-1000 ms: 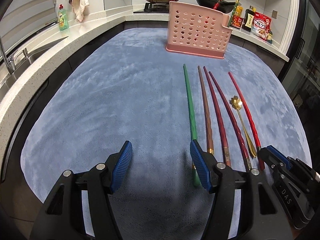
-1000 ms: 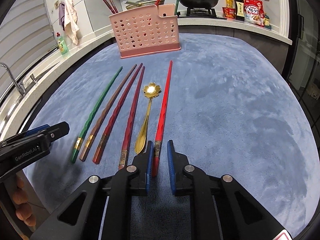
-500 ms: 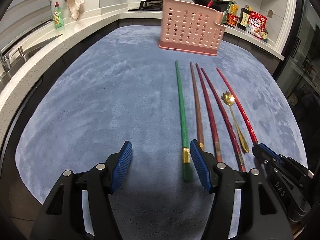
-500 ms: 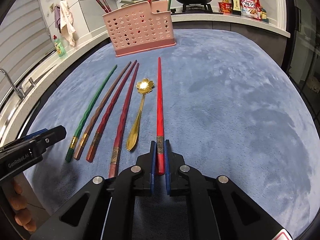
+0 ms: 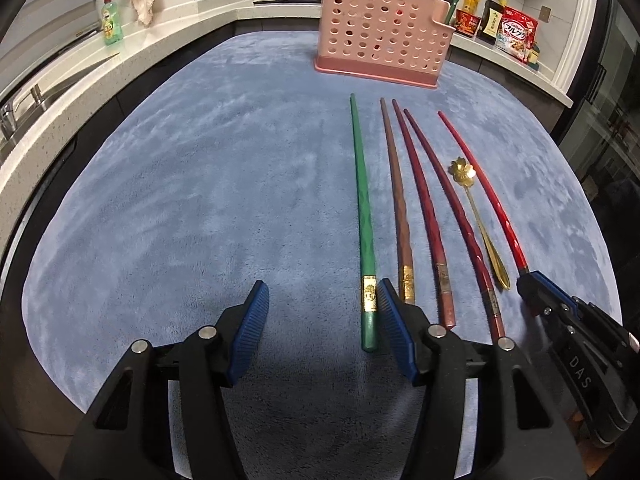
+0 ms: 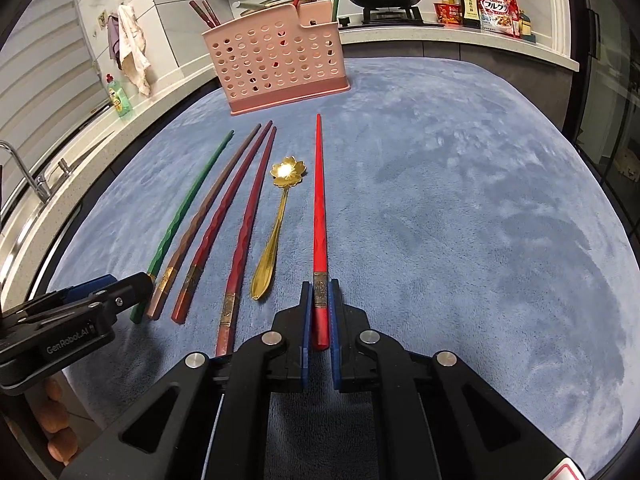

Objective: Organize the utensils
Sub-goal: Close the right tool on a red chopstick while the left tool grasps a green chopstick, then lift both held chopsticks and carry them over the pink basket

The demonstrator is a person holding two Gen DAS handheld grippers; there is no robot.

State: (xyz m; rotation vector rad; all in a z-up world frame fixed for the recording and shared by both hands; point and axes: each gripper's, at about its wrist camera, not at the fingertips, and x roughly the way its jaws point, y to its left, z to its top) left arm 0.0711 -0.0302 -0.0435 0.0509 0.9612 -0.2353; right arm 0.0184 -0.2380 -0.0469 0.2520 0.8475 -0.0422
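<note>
Your left wrist cam sits low over the blue mat [image 5: 200, 200], angled down and forward toward the pink caddy [image 5: 380, 48] at the far edge. Your right wrist cam does the same from further right. Both see the same row of chopsticks [image 6: 216, 220], the caddy and the counter [image 6: 460, 36] behind, and each catches the other gripper at its edge.

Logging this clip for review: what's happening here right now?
A person is sorting utensils on a blue mat. The right tongs are shut on the thick end of the bright red chopstick. The left tongs, just closing a little, straddle the green chopstick without gripping it. The pink perforated holder stands beyond.
</note>
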